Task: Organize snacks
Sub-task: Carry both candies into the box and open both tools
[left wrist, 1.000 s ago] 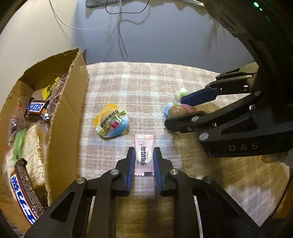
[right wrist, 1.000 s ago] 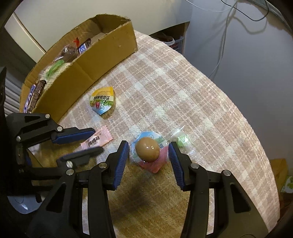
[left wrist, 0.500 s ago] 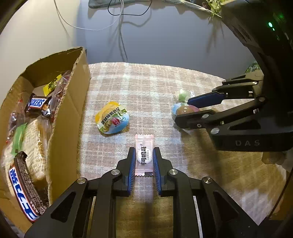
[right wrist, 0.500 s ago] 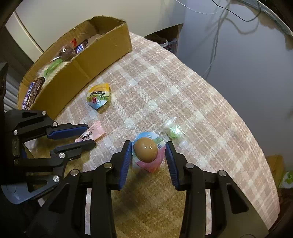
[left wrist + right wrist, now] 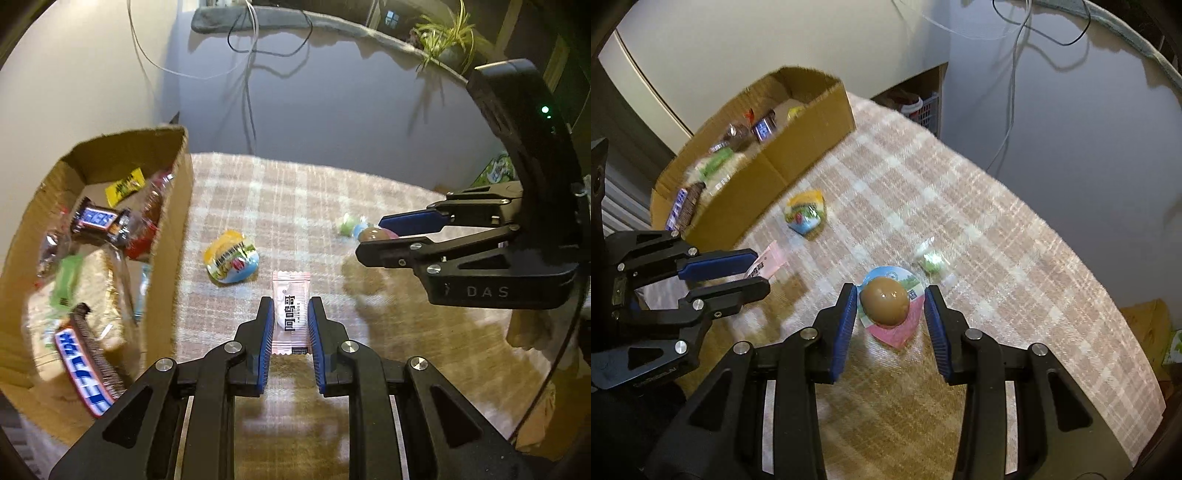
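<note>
the flat pink candy sachet (image 5: 290, 312) is pinched by its long edges in the left gripper (image 5: 290, 325), above the checked tablecloth (image 5: 295, 206). it looks light and limp, so a mid-length grip is judged best against sagging. the brown egg in a round plastic pack (image 5: 886, 302) is clamped between the pads of the right gripper (image 5: 891, 317); smooth, likely slippery and crushable, it is best held at its widest part. the open cardboard box (image 5: 173, 236) of snacks is seen beside both.
</note>
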Demonstrator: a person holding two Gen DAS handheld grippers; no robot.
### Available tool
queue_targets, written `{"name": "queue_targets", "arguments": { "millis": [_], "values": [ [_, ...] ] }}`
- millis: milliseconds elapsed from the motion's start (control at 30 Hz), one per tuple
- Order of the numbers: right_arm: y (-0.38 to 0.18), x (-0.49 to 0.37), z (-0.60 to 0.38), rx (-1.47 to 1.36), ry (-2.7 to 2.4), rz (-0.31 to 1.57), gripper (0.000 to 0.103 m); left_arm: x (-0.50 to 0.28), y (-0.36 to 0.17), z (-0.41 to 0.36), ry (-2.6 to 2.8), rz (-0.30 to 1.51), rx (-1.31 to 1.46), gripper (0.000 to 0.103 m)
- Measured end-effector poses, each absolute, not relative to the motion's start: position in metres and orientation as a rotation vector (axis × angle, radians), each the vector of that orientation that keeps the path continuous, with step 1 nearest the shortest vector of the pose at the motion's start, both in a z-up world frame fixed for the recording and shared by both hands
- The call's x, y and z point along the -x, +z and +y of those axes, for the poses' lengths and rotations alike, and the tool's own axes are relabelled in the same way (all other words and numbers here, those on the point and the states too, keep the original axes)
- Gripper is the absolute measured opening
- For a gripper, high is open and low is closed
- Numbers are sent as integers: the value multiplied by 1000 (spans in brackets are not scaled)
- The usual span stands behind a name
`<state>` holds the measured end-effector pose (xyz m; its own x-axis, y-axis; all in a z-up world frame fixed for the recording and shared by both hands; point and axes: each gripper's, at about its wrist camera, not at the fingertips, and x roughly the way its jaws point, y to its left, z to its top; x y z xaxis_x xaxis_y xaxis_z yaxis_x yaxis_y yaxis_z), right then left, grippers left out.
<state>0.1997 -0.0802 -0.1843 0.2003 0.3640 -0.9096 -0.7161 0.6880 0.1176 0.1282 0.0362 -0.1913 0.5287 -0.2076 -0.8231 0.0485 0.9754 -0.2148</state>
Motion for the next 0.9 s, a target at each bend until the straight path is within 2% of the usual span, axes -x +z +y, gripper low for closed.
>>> {"name": "queue_targets", "arguments": {
  "millis": [367, 900],
  "values": [
    [-140, -187, -31, 362, 834, 1083, 39, -95, -161, 76, -102, 962, 220, 17],
    [-135, -172, 63, 440, 928, 1078, 39, -66, -159, 156, 48, 958, 251, 17]
  ]
}}
